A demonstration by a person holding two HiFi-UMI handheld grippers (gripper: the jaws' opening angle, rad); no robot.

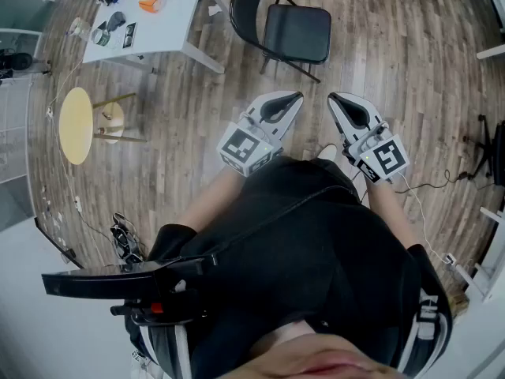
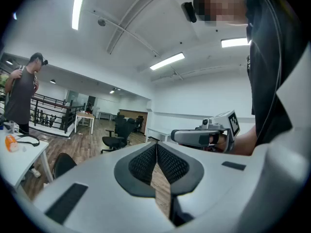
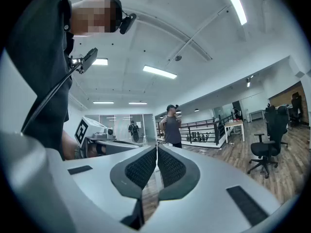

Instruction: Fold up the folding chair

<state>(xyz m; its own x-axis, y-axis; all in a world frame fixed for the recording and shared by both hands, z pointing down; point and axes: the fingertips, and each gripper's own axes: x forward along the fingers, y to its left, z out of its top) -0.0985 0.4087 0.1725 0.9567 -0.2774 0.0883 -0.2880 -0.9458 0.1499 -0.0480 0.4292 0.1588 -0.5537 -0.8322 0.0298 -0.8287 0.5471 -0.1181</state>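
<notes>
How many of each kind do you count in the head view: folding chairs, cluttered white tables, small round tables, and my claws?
Folding chair: 1
Cluttered white table: 1
Small round table: 1
Claws: 2, left claw and right claw, both shut and empty
Total: 5
</notes>
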